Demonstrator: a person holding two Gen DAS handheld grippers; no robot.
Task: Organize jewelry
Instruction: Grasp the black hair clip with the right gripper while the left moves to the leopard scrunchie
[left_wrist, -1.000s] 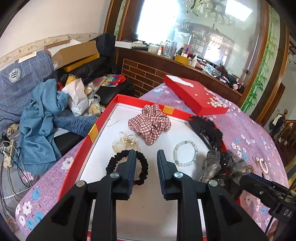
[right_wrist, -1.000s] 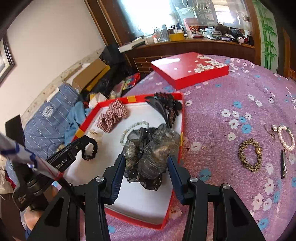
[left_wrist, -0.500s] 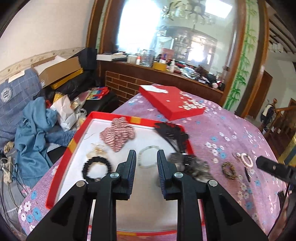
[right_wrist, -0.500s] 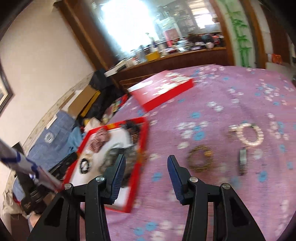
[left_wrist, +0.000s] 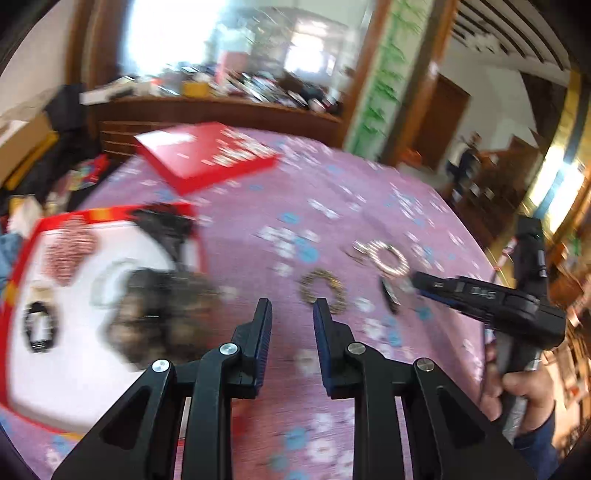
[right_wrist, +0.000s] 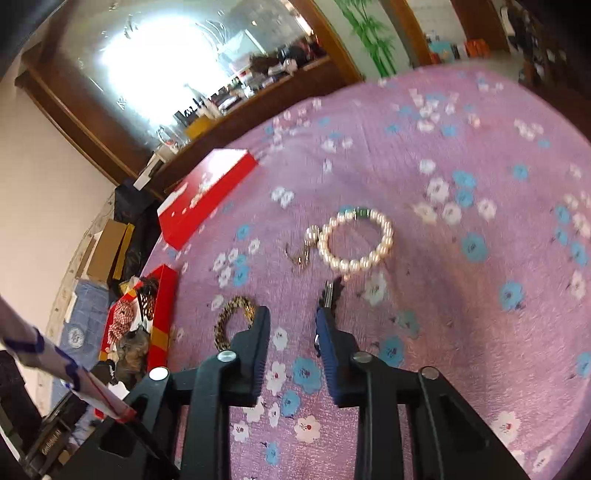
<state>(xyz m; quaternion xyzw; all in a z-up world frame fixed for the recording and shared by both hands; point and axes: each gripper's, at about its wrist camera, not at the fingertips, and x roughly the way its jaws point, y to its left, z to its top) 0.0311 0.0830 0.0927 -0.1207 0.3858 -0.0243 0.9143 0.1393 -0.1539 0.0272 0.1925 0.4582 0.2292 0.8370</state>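
On the purple flowered cloth lie a leopard-print bracelet (right_wrist: 232, 317), a pearl bracelet (right_wrist: 356, 240), a small gold piece (right_wrist: 301, 254) and a black hair clip (right_wrist: 330, 295). My right gripper (right_wrist: 291, 328) hovers over them. Its jaws are closing with only cloth between them, the clip just ahead of its right finger. My left gripper (left_wrist: 291, 325) stands open by a narrow gap, holding nothing, just short of the leopard-print bracelet (left_wrist: 324, 291). The red tray (left_wrist: 22, 258) at the left holds a grey scrunchie (left_wrist: 162, 310), a plaid scrunchie (left_wrist: 70, 251) and other hair pieces.
A red lid (left_wrist: 207, 155) rests on the far side of the cloth. A hand (left_wrist: 517, 391) at the right edge carries the right gripper. Beyond the table are a wooden counter (left_wrist: 221, 107) with clutter and cardboard boxes (right_wrist: 107, 251) on the left.
Both grippers swung right, away from the tray and over the loose jewelry on the cloth. The right gripper left the grey scrunchie in the tray, and its jaws now stand narrower.
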